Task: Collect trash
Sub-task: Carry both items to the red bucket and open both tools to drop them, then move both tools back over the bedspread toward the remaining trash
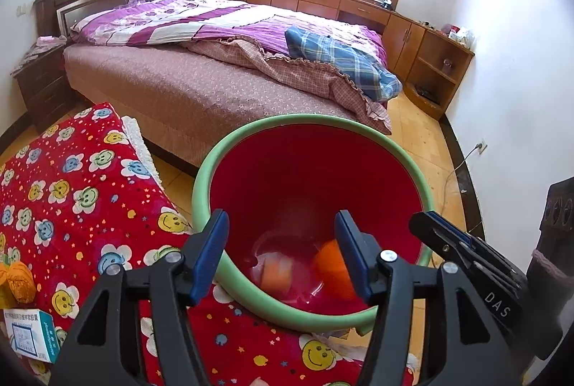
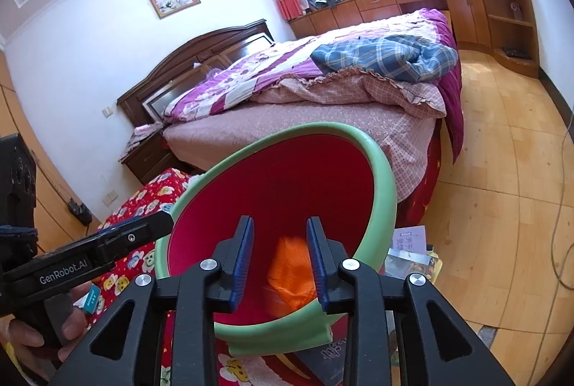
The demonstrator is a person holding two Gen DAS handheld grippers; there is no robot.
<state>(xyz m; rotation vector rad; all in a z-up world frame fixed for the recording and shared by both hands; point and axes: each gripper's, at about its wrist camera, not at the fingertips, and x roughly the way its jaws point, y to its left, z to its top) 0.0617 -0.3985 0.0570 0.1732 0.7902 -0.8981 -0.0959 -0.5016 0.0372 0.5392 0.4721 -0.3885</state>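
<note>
The left gripper (image 1: 281, 253), black with blue ribbed pads, points down into the mouth of a round red plastic bin with a pale green rim (image 1: 251, 129), its jaws spread wide and holding nothing. The bin is tilted toward the cameras, beside a red fleece blanket printed with smiling flowers (image 1: 82, 192). At the bin's bottom lie an orange crumpled lump (image 1: 332, 269), at 4 o'clock inside the bin, and a pale wrapper with an orange patch (image 1: 274, 273), at 6 o'clock.

The right gripper (image 2: 280, 264) hovers over the same bin from the other side, jaws parted with the near rim (image 2: 272, 332) between its blue pads; whether the pads touch the rim cannot be told. The orange lump (image 2: 294, 274) shows between them.

In the right wrist view, the left tool's body reads "GenRobot.AI" and a bare hand (image 2: 39, 332) grips its handle at 8 o'clock. In the left wrist view, the right tool reads "DAS". A white and teal cardboard box with small print (image 1: 30, 337), unreadable, lies on the blanket at 8 o'clock, near a ball of orange yarn (image 1: 18, 280).
</note>
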